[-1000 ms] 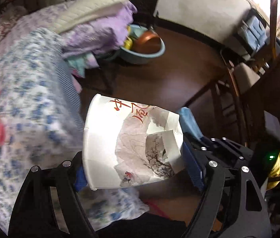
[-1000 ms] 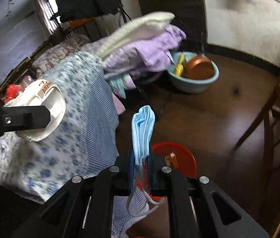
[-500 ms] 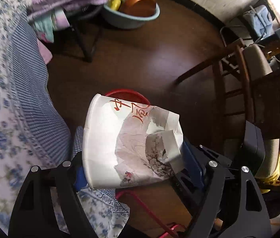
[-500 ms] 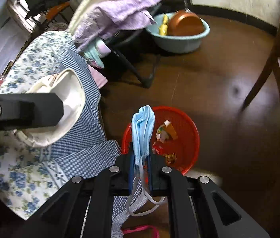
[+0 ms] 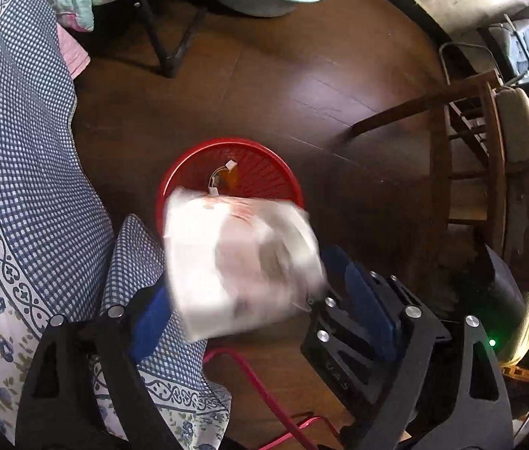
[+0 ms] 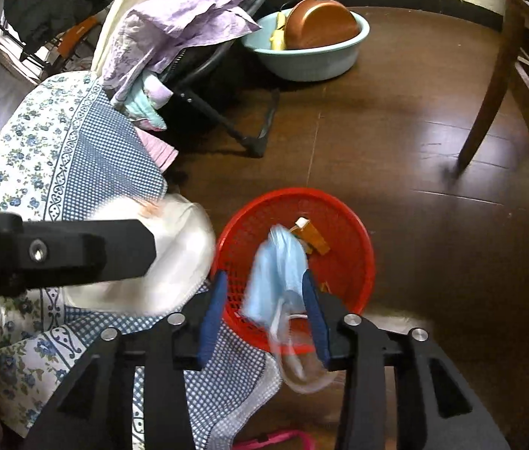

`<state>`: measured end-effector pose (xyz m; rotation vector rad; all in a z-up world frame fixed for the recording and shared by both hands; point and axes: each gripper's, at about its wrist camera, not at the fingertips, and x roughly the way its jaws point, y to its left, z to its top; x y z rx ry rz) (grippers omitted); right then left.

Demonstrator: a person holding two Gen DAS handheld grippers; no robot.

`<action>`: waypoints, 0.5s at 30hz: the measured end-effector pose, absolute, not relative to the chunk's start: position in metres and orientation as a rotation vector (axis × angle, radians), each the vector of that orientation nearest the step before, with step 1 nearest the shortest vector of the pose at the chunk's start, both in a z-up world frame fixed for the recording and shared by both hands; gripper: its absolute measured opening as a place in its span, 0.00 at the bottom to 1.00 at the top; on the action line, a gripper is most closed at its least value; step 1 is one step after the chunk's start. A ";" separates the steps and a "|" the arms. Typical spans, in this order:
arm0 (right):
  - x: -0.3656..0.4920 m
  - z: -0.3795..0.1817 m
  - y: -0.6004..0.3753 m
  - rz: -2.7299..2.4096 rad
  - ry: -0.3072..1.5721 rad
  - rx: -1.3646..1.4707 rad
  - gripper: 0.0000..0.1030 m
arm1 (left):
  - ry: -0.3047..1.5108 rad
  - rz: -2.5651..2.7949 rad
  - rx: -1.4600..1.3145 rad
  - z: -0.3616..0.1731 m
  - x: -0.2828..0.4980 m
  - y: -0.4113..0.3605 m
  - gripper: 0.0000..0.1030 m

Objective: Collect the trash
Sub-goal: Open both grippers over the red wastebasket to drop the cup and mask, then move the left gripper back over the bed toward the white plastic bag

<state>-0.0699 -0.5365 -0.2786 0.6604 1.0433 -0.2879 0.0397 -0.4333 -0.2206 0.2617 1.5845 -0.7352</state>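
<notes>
Left gripper (image 5: 249,300) jaws opening, cup (image 5: 238,266) between | right gripper (image 6: 268,315) jaws opening, mask (image 6: 275,281) between

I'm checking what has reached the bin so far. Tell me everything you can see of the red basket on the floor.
The red basket is round, shallow, and looks like slotted plastic mesh. It stands upright on the dark wooden floor, beside the hanging blue checked cloth. Inside lie an orange-and-white scrap and a small wired piece. A blue face mask shows blurred over it between the opening jaws of the right gripper; whether it touches the basket cannot be told.
</notes>
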 end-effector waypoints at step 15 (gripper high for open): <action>-0.088 -0.228 -0.534 -0.312 1.003 0.563 0.54 | 1.486 -0.791 0.246 -0.166 0.027 -0.420 0.86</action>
